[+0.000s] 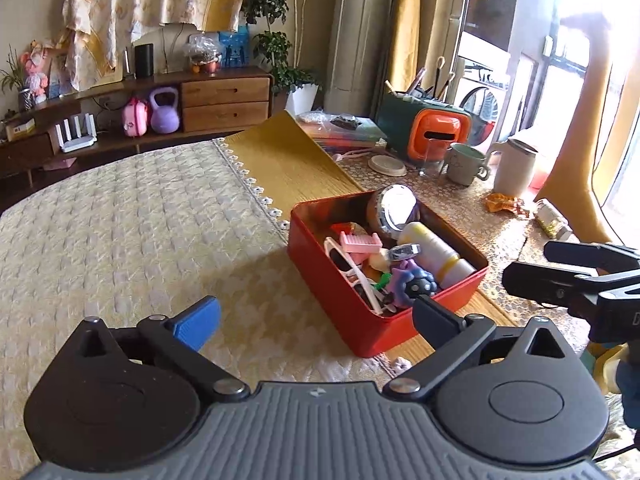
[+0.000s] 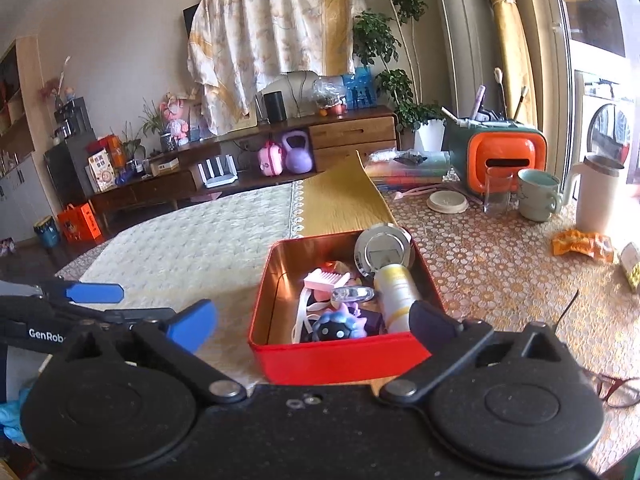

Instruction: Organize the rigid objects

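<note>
Left to right, w/ us holding one gripper per hand. Far left: cream quilted cloth [image 1: 120,216] covers most of the table, nothing on it near us. Our left gripper [image 1: 316,320] hovers low over that cloth, jaws spread wide, nothing btwn them; its blue pad [image 1: 198,322] sits left, dark finger right, just in front of the tin's near corner.

Centre: red tin box [image 1: 344,312] sits on the yellow runner [image 1: 288,164], right at the cloth's lace edge. Inside it, a jumble: white sunglasses [image 1: 348,268] along the left wall, pink comb [image 1: 360,243] behind them, purple spiky toy [image 1: 412,280] w/ dark ball at the near end, cream bottle [image 1: 436,252] lying along the right wall, round silver-rimmed item [image 1: 394,210] propped in the far corner. From the right wrist view the same tin [image 2: 340,356] lies straight ahead, and our right gripper [image 2: 314,322] hangs just short of its near wall, jaws also wide apart, gripping nothing.

Right of tin: patterned mat w/ orange-fronted box [image 2: 508,160], clear glass [image 2: 498,190], pale mug [image 2: 538,194], white jug [image 2: 598,196], orange wrapper [image 2: 582,244]. Glasses [image 2: 616,390] lie at the near right edge.
</note>
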`<state>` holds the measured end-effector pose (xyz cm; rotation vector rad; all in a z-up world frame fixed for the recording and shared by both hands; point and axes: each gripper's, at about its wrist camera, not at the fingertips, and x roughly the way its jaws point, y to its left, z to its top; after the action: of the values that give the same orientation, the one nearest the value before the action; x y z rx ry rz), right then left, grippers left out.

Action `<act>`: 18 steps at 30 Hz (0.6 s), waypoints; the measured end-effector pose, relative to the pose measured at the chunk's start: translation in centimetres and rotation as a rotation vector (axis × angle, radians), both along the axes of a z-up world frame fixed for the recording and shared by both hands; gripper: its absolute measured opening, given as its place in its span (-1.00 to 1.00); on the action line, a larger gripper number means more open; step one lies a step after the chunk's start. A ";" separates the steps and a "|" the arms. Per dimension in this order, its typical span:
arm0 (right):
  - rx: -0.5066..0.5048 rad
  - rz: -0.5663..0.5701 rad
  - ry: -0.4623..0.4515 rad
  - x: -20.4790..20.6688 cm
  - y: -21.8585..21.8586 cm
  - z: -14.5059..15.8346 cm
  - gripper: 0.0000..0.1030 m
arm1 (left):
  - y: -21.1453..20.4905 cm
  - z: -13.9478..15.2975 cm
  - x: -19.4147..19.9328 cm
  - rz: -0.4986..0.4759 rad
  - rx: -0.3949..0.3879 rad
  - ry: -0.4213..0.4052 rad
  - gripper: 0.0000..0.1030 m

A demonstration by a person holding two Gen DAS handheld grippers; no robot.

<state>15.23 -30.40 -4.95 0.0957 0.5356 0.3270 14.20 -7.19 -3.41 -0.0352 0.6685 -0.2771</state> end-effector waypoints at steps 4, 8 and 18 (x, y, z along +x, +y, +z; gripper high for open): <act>0.016 -0.007 0.010 -0.3 -0.2 -0.2 1.00 | -0.2 0.3 -0.9 -0.024 -0.027 -0.016 1.00; 0.020 -0.022 0.014 -0.7 -0.2 -0.5 1.00 | -0.8 0.5 -1.7 -0.039 -0.007 -0.041 1.00; 0.005 -0.054 0.015 -1.5 -0.3 -1.0 1.00 | -1.5 -0.5 -1.7 -0.062 0.015 -0.022 1.00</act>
<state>13.71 -30.70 -5.94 0.1174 0.5466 0.2753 12.45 -8.66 -3.87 0.0027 0.6505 -0.3313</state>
